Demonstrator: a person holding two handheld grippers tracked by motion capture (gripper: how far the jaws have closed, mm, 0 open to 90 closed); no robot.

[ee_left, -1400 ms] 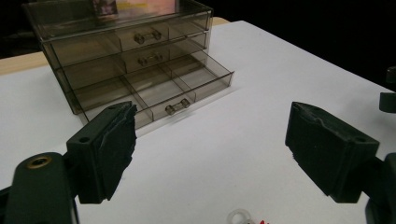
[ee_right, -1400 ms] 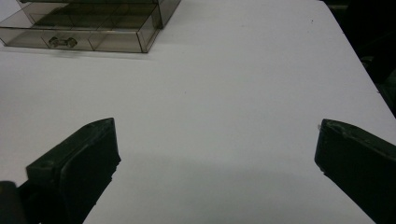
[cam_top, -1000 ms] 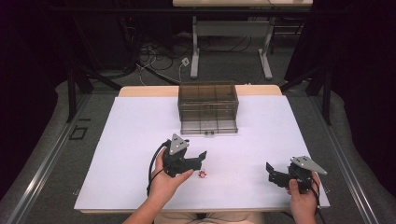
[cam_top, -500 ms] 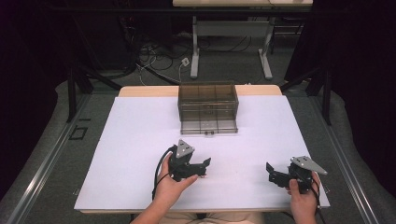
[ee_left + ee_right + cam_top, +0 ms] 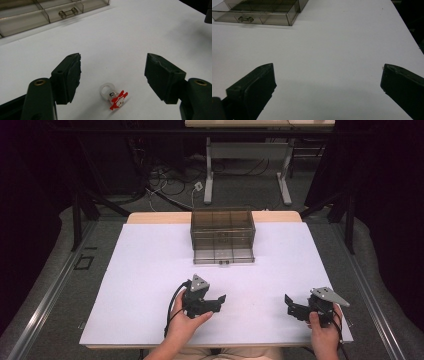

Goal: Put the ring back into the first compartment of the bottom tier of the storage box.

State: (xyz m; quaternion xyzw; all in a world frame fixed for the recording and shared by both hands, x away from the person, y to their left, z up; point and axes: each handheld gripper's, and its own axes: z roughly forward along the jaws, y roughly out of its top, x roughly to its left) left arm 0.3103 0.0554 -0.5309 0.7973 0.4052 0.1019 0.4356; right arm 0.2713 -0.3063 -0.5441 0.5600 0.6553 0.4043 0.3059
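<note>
bare white table [image 5: 140,30] around ring [image 5: 113,96]; drawer box [image 5: 37,12] well beyond.

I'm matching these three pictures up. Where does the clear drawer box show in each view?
High view: drawer box at the table's far middle.
Left gripper view: top left corner.
Right gripper view: top left.
Shared landmark: the small drawer handle.

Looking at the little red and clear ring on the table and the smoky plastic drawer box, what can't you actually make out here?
- Small clear plastic ring with a red charm: left gripper view, the print on the charm is too small to read.
- The same ring, high view: hidden under the left gripper.
- Smoky transparent plastic drawer box: cut off by the top edge in both gripper views; any contents are too dim to tell.
- Right gripper: right gripper view, bottom edge cuts its jaws.
</note>
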